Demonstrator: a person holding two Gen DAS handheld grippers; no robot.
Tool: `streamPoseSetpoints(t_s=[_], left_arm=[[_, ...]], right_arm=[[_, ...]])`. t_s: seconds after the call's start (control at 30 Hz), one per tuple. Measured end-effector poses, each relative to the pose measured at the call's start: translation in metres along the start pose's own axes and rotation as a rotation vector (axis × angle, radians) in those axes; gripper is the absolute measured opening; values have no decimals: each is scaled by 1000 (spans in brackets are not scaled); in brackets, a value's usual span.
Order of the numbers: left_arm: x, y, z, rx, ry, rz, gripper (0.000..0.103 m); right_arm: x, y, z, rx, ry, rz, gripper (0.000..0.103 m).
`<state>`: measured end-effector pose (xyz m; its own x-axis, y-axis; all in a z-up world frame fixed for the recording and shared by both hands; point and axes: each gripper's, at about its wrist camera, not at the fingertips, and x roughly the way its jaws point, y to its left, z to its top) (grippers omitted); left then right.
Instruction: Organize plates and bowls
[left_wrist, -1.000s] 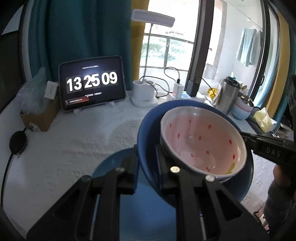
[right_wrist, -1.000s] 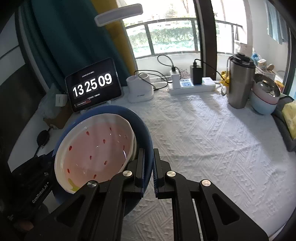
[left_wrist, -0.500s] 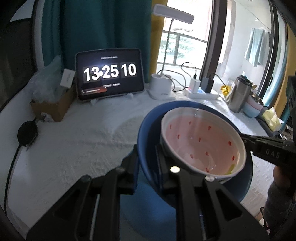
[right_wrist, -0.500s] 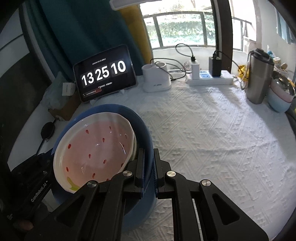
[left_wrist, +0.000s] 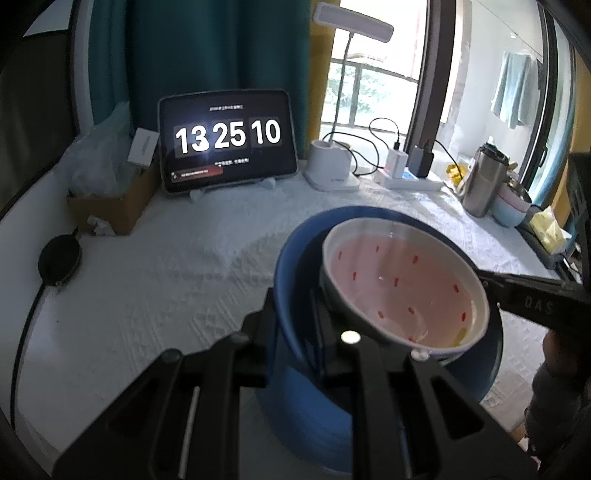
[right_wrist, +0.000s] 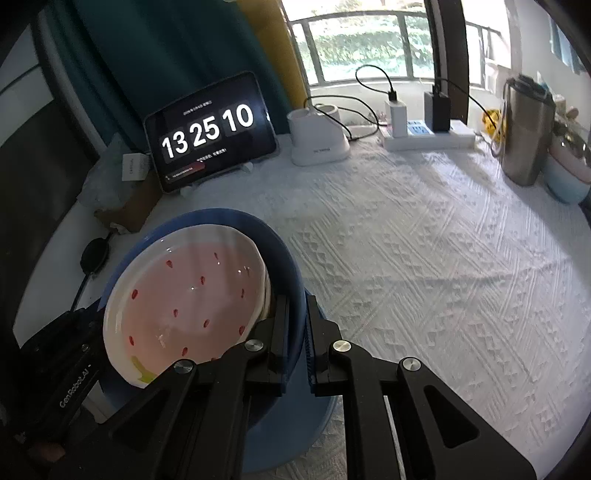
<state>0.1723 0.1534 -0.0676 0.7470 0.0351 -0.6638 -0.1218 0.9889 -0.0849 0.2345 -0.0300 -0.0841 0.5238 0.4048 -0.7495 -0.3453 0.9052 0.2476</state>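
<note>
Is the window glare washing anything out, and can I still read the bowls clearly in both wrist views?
Left wrist: window blown out, whole frame slightly soft, pink bowl readable. Right wrist: sharper, window bright, small highlights on pink bowl, blue bowl rim clear.

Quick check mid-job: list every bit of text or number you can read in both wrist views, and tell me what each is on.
"13 25 10": tablet screen, clock digits.
"DAS": side of the right gripper, seen from the left wrist.
"GenRobot.AI": side of the left gripper, seen from the right wrist.
Small lines on the tablet screen, white box label, lamp base marking: too small to read.
</note>
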Motion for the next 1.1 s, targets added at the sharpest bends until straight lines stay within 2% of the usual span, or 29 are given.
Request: streamPoseSetpoints(t_s=[0.13,0.4,0.5,0.67,0.73,0.8,0.9,1.1], left_arm=[[0,-1,-1,5,-13,4,16],[-2,-2,-2,19,-34,24,19],[-3,-3,-4,19,-40,41,19],[-4,-6,-3,15,-37,48,19],[-4,-5,-4,3,-41,47,19],[-5,-5,-4,-11,-44,47,19],[-5,-3,-5,-29,-47,61,24],[-10,6,-8,-84,-69,101,46]], right_arm=[[-2,5,-3,-27,-11,-47,11],[-3,2,-2,-22,-19,-44,12],[-4,0,-3,-21,-27,-55,20],[-5,-2,-3,-28,-27,-60,24],[-6,-4,-4,-35,-29,-67,29],[-7,-6,-6,-42,-38,-76,38],[-8,-11,-7,-38,-48,-79,46],[-11,-16,-11,-39,-74,-78,50]])
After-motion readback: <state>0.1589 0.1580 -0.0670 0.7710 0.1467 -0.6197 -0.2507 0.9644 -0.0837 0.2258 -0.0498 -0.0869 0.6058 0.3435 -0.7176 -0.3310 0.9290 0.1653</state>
